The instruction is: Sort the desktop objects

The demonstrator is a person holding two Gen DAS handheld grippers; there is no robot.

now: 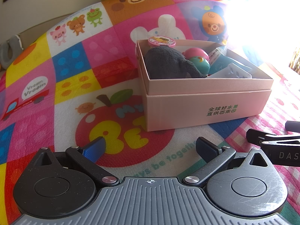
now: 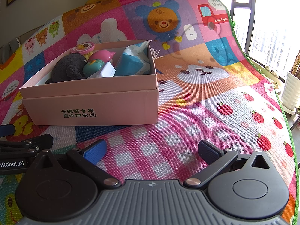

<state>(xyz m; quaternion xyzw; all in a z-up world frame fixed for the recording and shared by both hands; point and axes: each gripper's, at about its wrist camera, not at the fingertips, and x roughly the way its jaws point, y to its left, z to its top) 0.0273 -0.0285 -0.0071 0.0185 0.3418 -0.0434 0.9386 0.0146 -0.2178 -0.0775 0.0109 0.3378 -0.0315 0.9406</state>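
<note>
A pink cardboard box (image 1: 204, 106) (image 2: 93, 103) with green lettering stands on the colourful play mat. Inside lie a dark grey plush toy (image 1: 165, 63) (image 2: 67, 69), a pink round-lidded cup (image 1: 162, 41) (image 2: 83, 48), a pink and green egg-shaped toy (image 1: 198, 60) (image 2: 93, 66), a teal packet (image 1: 223, 63) (image 2: 131, 63) and a small white case (image 1: 232, 72) (image 2: 106, 71). My left gripper (image 1: 150, 149) hovers open in front of the box, nothing between its fingers. My right gripper (image 2: 152, 150) is open over the pink checked patch, right of the box.
The cartoon play mat (image 1: 75, 75) (image 2: 206, 103) covers the whole surface; its green edge (image 2: 281, 103) drops off at the right. The right gripper's body (image 1: 277, 146) shows beside my left one. A window and a white ribbed planter (image 2: 291, 93) stand beyond the mat.
</note>
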